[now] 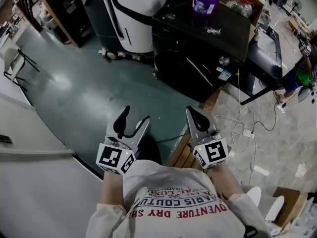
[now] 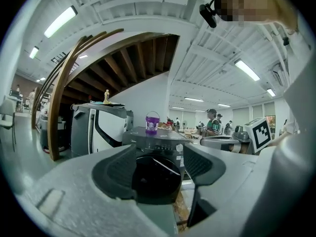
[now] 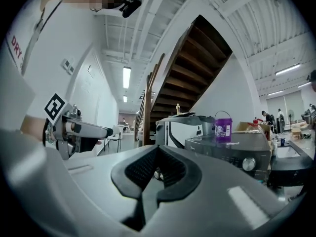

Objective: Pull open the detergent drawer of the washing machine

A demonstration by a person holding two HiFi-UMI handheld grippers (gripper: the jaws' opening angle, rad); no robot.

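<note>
Jaws first, head view: left gripper (image 1: 136,114) spread wide and empty, right gripper (image 1: 194,112) clenched on nothing, both well short of the glossy black front-loading washing machine (image 1: 198,53). Its detergent drawer is too small to pick out. White shirt (image 1: 173,207) print shows "DRY". Left gripper view: open pads frame the machine's round door, purple plastic bucket (image 2: 152,122) on top, label unreadable. Right gripper view: pads together, machine off right

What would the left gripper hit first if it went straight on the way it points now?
Probably the washing machine's round door, framed between the left gripper's open jaws; only bare floor seems to lie between, though depth is unclear.
</note>
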